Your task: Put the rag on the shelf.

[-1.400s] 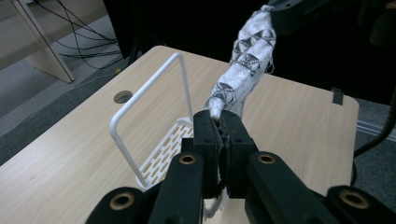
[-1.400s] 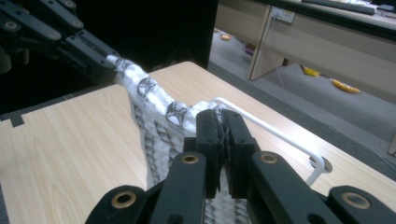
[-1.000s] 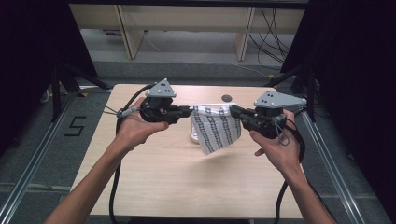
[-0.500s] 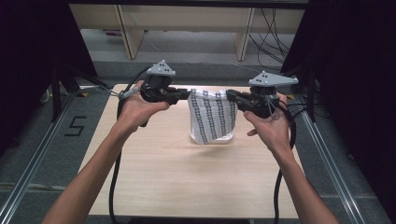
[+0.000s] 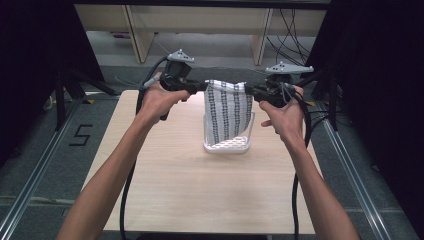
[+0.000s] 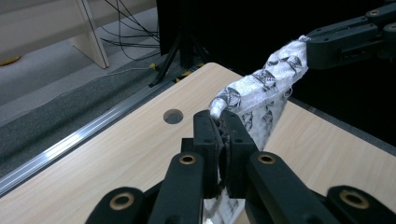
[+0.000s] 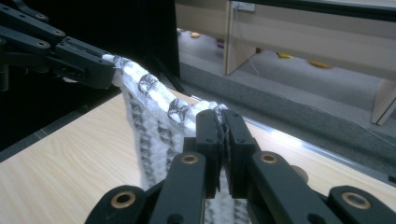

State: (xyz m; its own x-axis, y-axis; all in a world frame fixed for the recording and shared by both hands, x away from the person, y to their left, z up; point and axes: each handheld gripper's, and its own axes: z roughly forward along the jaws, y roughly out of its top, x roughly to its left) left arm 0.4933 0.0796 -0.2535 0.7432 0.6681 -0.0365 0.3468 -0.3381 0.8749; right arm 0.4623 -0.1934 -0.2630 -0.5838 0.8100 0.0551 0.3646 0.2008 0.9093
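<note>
A white cloth with black patterned stripes (image 5: 227,112) hangs stretched between the two grippers above the table. My left gripper (image 5: 204,86) is shut on its upper left corner, and my right gripper (image 5: 248,89) is shut on its upper right corner. The cloth's lower end drapes into a clear plastic container (image 5: 226,145) at mid-table. In the left gripper view the jaws pinch the cloth (image 6: 254,95), which runs up to the other gripper at top right. In the right gripper view the cloth (image 7: 152,109) stretches left to the other gripper.
The light wooden table (image 5: 175,185) has a round hole (image 6: 173,116) near its far edge. Metal rails (image 5: 30,165) run along both sides on the grey floor. Wooden shelving (image 5: 135,25) and cables stand behind the table.
Both grippers have risen and moved toward the far side of the table, lifting the cloth out taut and upright over the container.
</note>
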